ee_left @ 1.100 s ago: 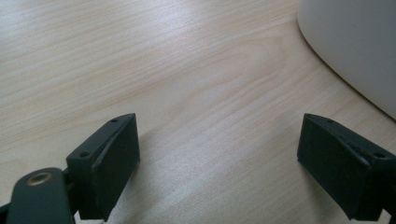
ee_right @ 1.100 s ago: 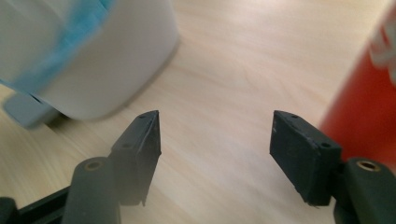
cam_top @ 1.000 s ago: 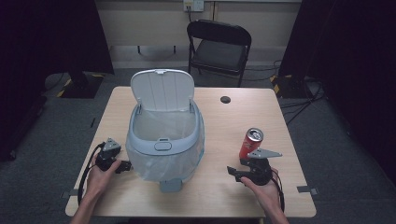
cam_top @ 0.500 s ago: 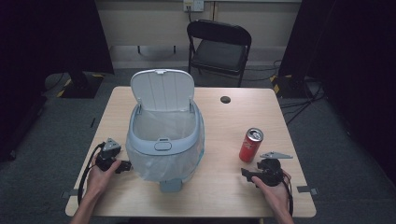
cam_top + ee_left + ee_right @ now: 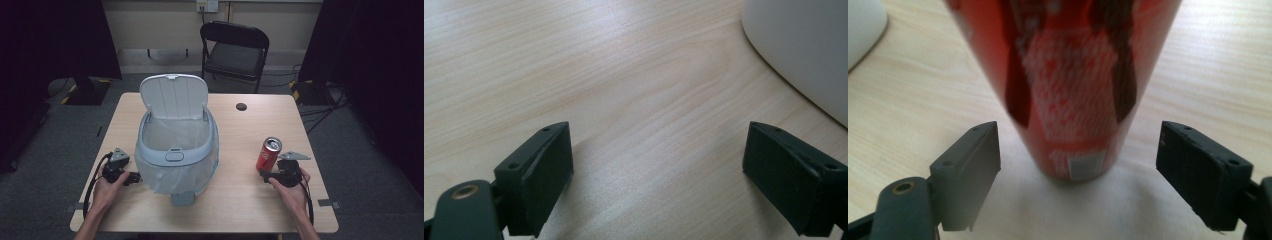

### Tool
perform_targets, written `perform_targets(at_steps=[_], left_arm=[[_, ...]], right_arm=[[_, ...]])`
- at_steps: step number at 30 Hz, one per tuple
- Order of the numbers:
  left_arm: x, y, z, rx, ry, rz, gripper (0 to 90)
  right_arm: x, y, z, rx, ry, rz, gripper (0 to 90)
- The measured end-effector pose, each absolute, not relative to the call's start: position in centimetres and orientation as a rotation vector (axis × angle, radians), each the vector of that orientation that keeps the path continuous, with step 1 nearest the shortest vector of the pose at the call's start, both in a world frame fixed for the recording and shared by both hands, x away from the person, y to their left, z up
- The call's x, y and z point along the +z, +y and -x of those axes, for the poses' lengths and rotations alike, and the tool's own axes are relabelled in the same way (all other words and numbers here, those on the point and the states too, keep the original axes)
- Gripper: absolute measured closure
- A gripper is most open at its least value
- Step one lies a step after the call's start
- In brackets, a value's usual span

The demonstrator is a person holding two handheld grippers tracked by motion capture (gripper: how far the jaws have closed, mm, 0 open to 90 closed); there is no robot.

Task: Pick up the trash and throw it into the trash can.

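The red soda can [image 5: 268, 154] stands upright near the tabletop's [image 5: 240, 200] right edge. It is probably light, thin-walled, smooth and easily dented, so mid-body is the place to grip. The right hand-held gripper [image 5: 1078, 165], jaws just widened, faces it without touching. Open tabletop lies between can and lidded bin [image 5: 175, 145]; the left hand-held gripper [image 5: 659, 170] rests open.

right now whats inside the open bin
The bin stands with its lid tipped up, and a pale liner bag is draped over its rim. The visible upper inside looks empty; the bottom is hidden by the front rim.
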State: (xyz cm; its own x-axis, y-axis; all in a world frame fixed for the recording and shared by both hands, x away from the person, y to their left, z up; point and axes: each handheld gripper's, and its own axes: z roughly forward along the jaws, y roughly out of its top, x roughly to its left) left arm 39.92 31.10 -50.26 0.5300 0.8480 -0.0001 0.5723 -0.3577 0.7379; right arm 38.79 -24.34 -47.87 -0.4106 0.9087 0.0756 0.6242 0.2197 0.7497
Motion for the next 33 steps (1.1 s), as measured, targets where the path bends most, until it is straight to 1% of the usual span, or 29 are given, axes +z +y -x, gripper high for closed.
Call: perform_targets(at_steps=[5,10,14,15,16,17,21,23,27,33], left_arm=[[-50.3,31.1,-39.9,0.505,1.148,-2.07,12.2],[-50.3,31.1,-39.9,0.505,1.148,-2.071,12.2],[-50.3,31.1,-39.9,0.505,1.148,-2.07,12.2],[-50.3,31.1,-39.9,0.505,1.148,-2.069,12.2],[-50.3,31.1,-39.9,0.505,1.148,-2.069,12.2],[-50.3,31.1,-39.9,0.505,1.148,-2.07,12.2],[-50.3,31.1,-39.9,0.505,1.148,-2.07,12.2],[-50.3,31.1,-39.9,0.505,1.148,-2.069,12.2],[-50.3,31.1,-39.9,0.506,1.148,-2.07,12.2],[-50.3,31.1,-39.9,0.506,1.147,-2.071,12.2]], right_arm=[[-47.8,-24.5,-39.1,1.084,2.111,-1.406,18.0],[-47.2,-24.0,-39.6,1.068,2.105,-1.36,18.1],[-47.5,-24.0,-40.1,1.06,2.098,-1.364,20.1],[-47.5,-24.0,-40.2,1.058,2.098,-1.357,22.6],[-47.5,-24.0,-40.2,1.058,2.098,-1.357,22.6],[-47.5,-24.0,-40.3,1.05,2.095,-1.351,25.5],[-47.4,-23.7,-40.8,1.034,2.099,-1.337,25.7],[-47.4,-23.5,-41.0,1.025,2.103,-1.327,32.8],[-47.4,-23.2,-41.0,1.013,2.108,-1.312,33.4],[-46.5,-23.0,-40.3,1.092,2.094,-1.313,33.6]])
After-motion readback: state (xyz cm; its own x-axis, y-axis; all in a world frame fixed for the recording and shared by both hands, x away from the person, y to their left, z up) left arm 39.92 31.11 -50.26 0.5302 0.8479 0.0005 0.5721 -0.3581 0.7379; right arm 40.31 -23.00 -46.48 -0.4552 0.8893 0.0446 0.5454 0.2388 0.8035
